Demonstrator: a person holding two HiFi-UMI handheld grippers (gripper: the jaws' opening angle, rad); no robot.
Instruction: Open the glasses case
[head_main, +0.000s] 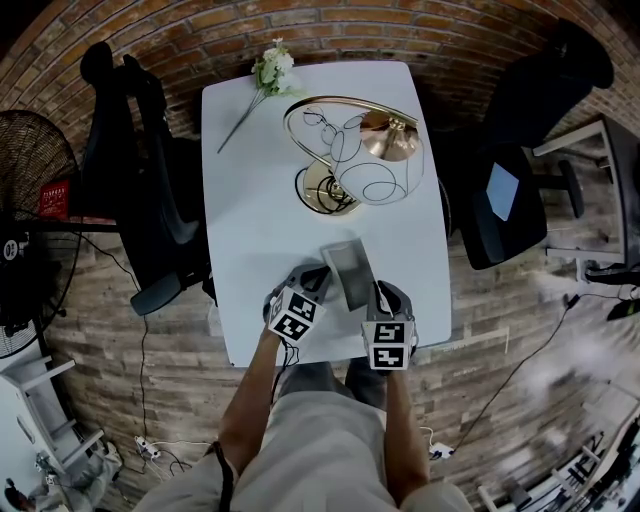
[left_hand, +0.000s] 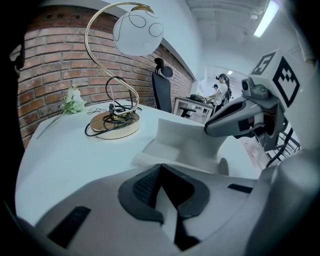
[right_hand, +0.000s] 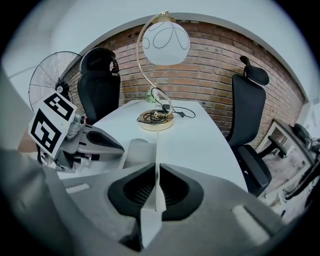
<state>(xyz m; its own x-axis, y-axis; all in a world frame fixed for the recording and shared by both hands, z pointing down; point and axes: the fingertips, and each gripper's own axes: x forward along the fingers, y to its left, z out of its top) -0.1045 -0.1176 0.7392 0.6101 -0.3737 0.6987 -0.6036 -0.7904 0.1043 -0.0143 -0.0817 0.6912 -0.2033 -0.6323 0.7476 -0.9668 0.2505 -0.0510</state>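
Left tongs and right tongs each clench a thin edge of the glasses case (near the front of the desk). A slipping pinch may let it snap shut.

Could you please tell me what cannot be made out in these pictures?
Inside of the case: head view, the lid covers it; left gripper view, the left tongs cut off its base.
Tips of the right tongs: head view, their own body hides them.
What the distant people do: left gripper view, too small.
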